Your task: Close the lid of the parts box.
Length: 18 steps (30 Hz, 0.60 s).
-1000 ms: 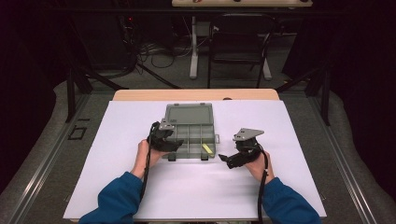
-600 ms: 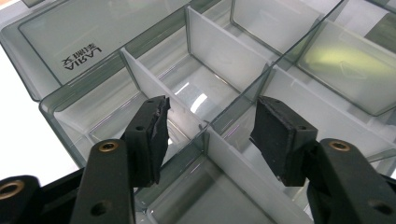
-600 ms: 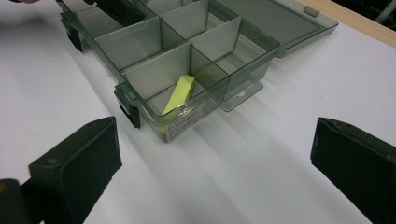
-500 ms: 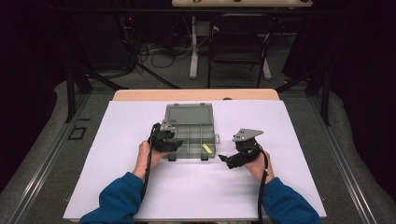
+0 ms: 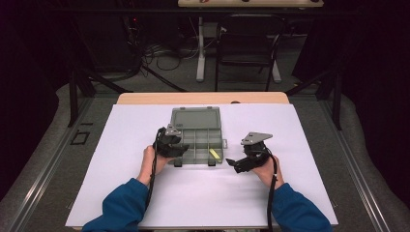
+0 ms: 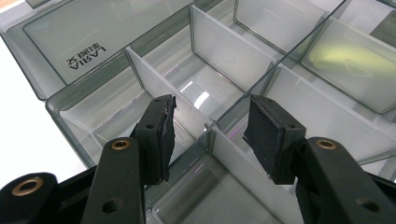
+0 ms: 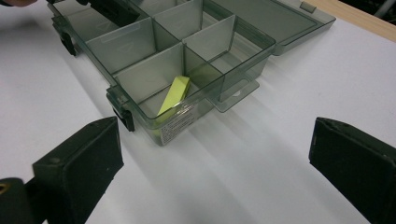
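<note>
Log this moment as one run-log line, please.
left claw: closing astride divider in organizer box | right claw: open, on table | yellow piece: in corner compartment

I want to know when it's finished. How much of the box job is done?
Done: the clear grey plastic compartment box lies open, a yellow strip leaning in one corner compartment. In hand: the left gripper, jaws just closing, straddles a translucent divider. The right gripper waits open. Left: the other compartments look empty.

organizer box (image 5: 196, 137): clear smoky plastic, glossy, smooth;
table cover (image 5: 121, 145): white, matt;
gripper pads (image 6: 264, 135): black, matt, rubbery
</note>
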Each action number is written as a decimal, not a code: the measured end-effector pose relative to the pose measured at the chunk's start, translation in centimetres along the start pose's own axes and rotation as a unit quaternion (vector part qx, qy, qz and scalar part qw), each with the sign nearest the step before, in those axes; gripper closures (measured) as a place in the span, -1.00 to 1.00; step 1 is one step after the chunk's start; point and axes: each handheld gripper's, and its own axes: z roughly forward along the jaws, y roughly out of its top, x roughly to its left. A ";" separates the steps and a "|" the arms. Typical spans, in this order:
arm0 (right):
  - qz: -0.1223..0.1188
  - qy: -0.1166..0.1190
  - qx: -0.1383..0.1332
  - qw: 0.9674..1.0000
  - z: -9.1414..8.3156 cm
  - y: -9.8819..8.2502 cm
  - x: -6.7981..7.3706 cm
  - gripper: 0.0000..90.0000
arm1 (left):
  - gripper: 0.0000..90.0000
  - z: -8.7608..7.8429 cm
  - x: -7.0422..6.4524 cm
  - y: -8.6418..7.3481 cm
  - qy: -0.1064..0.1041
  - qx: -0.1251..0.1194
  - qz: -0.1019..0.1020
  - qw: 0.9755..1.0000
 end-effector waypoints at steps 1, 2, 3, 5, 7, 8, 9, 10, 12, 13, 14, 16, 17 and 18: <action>0.001 -0.002 -0.001 1.000 0.0 0.0 0.0 -0.96 | 0.15 0.0 0.0 0.0 0.000 0.000 0.001 1.000; 0.001 -0.001 -0.004 1.000 0.0 0.1 -0.1 -0.96 | 0.15 0.0 0.0 0.0 0.000 0.001 0.001 1.000; 0.003 0.000 -0.007 1.000 0.1 0.1 -0.1 -0.97 | 0.15 0.0 0.0 0.0 0.000 0.000 0.001 1.000; 0.003 -0.003 -0.008 1.000 0.1 0.2 -0.2 -0.99 | 0.15 0.0 0.0 0.0 0.000 0.001 0.002 1.000; 0.007 -0.005 -0.011 1.000 0.1 0.3 -0.2 -1.00 | 0.16 0.0 0.0 0.0 0.000 0.000 0.002 1.000; 0.007 -0.008 -0.011 1.000 0.2 0.4 -0.3 -1.00 | 0.16 0.0 0.0 0.0 0.000 0.000 0.001 1.000; 0.009 -0.013 -0.011 1.000 0.2 0.5 -0.3 -1.00 | 0.16 0.0 0.0 0.0 0.000 0.000 0.002 1.000; 0.009 -0.014 -0.010 1.000 0.3 0.5 -0.4 -1.00 | 0.16 0.0 0.0 0.0 0.000 0.000 0.002 1.000; 0.006 -0.017 -0.013 1.000 0.3 0.6 -0.5 -1.00 | 0.16 0.0 0.0 0.0 0.000 -0.001 0.002 1.000; 0.007 -0.017 -0.009 1.000 0.4 0.7 -0.5 -1.00 | 0.16 0.0 0.0 0.0 -0.001 -0.001 0.003 1.000; 0.006 -0.017 -0.009 1.000 0.5 0.7 -0.6 -1.00 | 0.16 0.0 0.0 0.0 -0.001 0.001 0.003 1.000; 0.008 -0.015 -0.010 1.000 0.6 0.9 -0.8 -1.00 | 0.16 0.0 0.0 0.0 -0.001 0.001 0.003 1.000; 0.010 -0.015 -0.011 1.000 0.7 1.0 -0.9 -1.00 | 0.16 0.0 0.0 0.0 -0.001 0.001 0.003 1.000; 0.011 -0.015 -0.011 1.000 0.8 1.1 -1.0 -1.00 | 0.16 0.0 0.0 0.0 -0.001 0.001 0.003 1.000</action>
